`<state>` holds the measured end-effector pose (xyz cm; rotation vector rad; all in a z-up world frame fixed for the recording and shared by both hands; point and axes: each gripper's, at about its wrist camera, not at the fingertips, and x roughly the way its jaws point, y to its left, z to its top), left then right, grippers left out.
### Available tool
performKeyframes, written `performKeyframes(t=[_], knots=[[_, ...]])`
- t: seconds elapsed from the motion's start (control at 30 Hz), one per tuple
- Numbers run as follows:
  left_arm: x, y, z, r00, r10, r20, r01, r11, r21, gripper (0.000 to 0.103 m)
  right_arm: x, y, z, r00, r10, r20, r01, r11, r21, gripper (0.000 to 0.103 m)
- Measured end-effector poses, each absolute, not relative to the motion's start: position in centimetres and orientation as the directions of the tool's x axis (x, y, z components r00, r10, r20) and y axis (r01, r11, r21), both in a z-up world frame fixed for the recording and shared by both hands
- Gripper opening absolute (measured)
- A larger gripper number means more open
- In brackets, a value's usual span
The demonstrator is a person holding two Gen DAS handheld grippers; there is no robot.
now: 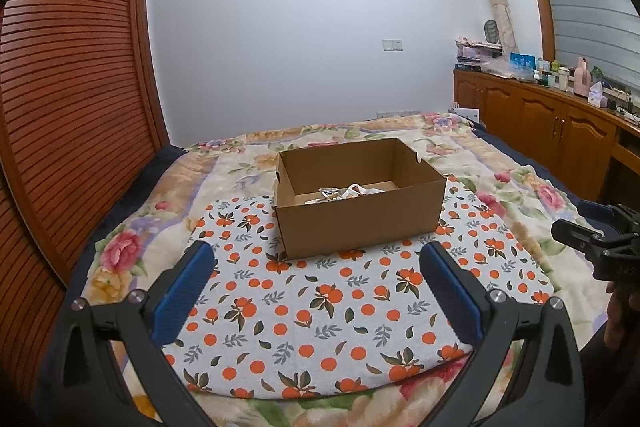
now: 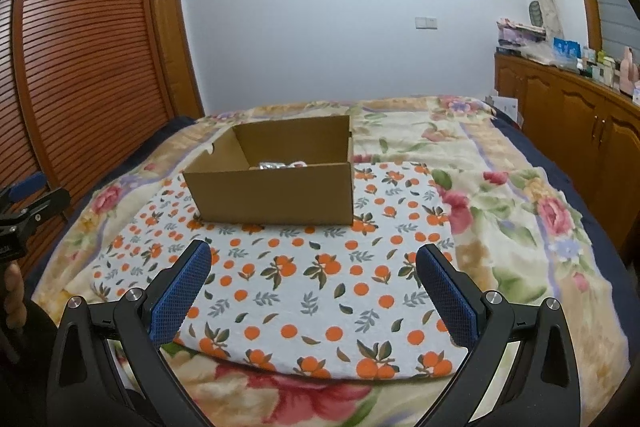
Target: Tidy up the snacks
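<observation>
I see a bed covered by a floral blanket (image 1: 500,163) filling most of both wrist views, with a louvred wooden wardrobe (image 1: 76,99) along its left side and a low wooden cabinet (image 1: 536,115) along the right wall, its top crowded with bottles and boxes I cannot identify. On the blanket lies a white cloth printed with oranges and leaves (image 1: 320,311); its near edge sits just ahead of both sets of fingers. An open-topped cardboard box (image 1: 360,223) stands upright on the far part of that cloth, flaps out of sight, one corner turned towards the left camera. Inside the box, on its floor, I make out a few snack packets (image 1: 344,193): pale and crinkled wrappers in the left view, something silvery in the right view (image 2: 280,165); the near wall hides most of them, so I cannot count them or read any label. The left gripper (image 1: 316,255) hovers above the near half of the cloth with its blue-padded fingers spread wide and nothing between them. The right gripper (image 2: 314,257) is in the same condition, jaws wide apart and empty, above the cloth and short of the box. Each gripper also appears at the edge of the other's view, held by a hand (image 2: 16,301).
</observation>
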<state>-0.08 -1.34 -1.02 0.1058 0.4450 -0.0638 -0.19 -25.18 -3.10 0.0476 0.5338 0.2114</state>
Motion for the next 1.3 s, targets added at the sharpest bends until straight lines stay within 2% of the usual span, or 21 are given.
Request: performKeyframes(t=[1.3], knots=[[-0.25,-1.41,-1.17,0.904,-0.023,-0.427,0.073,0.992,0.102,0.103,-0.21,-25.38,-2.97,0.840,0.210,-0.500,-0.184,0.978,0.100,0.103]])
